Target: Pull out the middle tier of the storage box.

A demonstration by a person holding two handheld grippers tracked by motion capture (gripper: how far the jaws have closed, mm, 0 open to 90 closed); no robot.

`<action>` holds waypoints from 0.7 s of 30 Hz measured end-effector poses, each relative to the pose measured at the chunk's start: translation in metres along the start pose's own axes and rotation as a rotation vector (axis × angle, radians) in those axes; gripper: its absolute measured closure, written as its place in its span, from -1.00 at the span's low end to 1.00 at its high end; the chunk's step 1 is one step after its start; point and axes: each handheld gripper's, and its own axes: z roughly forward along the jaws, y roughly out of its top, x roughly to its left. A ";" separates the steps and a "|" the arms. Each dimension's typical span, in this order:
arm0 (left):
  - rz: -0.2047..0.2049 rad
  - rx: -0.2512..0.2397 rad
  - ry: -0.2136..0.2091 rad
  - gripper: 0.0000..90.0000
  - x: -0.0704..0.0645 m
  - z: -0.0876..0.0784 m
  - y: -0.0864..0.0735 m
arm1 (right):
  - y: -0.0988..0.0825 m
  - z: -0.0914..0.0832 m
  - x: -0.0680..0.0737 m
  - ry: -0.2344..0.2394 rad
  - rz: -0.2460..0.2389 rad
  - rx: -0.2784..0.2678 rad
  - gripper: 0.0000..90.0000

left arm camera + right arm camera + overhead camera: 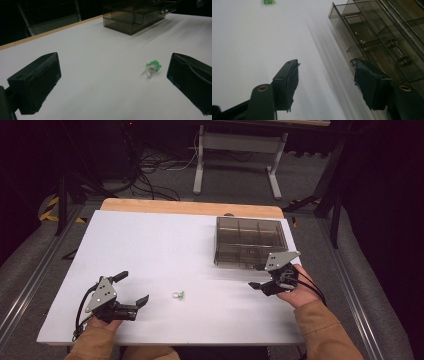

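Two black hand-held grippers, both gaping and empty: left gripper (pixel 136 289) near small green-and-clear plastic piece (pixel 178 295) lying loose on white tabletop (pixel 150 245); light, likely to skid. Farther off, right gripper (pixel 256 276) beside smoky clear compartment box (pixel 250 241), could knock it

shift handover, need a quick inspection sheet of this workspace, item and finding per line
surface: white board on a wooden table, bare apart from two items
job's things: small clear and green piece lying between the grippers; smoky compartment box at the far right
clutter: nothing seen
grippers: left gripper open, jaws wide, nothing between them; right gripper open, empty, beside the box's near edge
cables: black cable trails from the right gripper; loose cables on floor behind the table
surroundings: dark room, white table frame beyond
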 end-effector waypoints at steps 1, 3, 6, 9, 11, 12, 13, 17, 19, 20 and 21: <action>0.000 0.000 0.000 -0.99 0.000 0.000 0.000 | 0.002 0.000 -0.002 -0.014 -0.013 0.024 -0.14; -0.001 0.000 0.000 -0.99 0.000 0.000 0.000 | 0.003 0.000 -0.004 -0.022 -0.018 0.034 -0.13; -0.001 -0.001 -0.001 -1.00 0.000 0.000 0.000 | 0.004 0.004 -0.009 -0.040 -0.024 0.070 -0.09; -0.001 -0.001 -0.001 -1.00 0.000 0.000 0.000 | 0.005 0.009 -0.011 -0.061 -0.044 0.089 -0.08; -0.001 -0.001 -0.001 -1.00 0.000 0.000 0.000 | 0.007 0.011 -0.013 -0.074 -0.053 0.110 -0.08; 0.000 0.000 -0.002 -0.99 0.000 0.000 0.000 | 0.008 0.012 -0.014 -0.074 -0.059 0.117 -0.08; 0.000 0.000 -0.002 -0.99 0.001 0.000 0.000 | 0.009 0.013 -0.016 -0.077 -0.064 0.122 -0.08; 0.000 0.000 -0.003 -1.00 0.001 -0.001 0.000 | 0.012 0.017 -0.021 -0.078 -0.071 0.148 -0.07; 0.000 0.000 -0.003 -0.99 0.001 -0.001 0.000 | 0.012 0.019 -0.023 -0.075 -0.069 0.150 -0.07; 0.000 0.000 -0.004 -1.00 0.001 -0.001 0.000 | 0.012 0.021 -0.025 -0.077 -0.059 0.153 -0.06; 0.000 -0.001 -0.004 -1.00 0.001 -0.001 0.000 | 0.012 0.022 -0.027 -0.075 -0.065 0.160 -0.06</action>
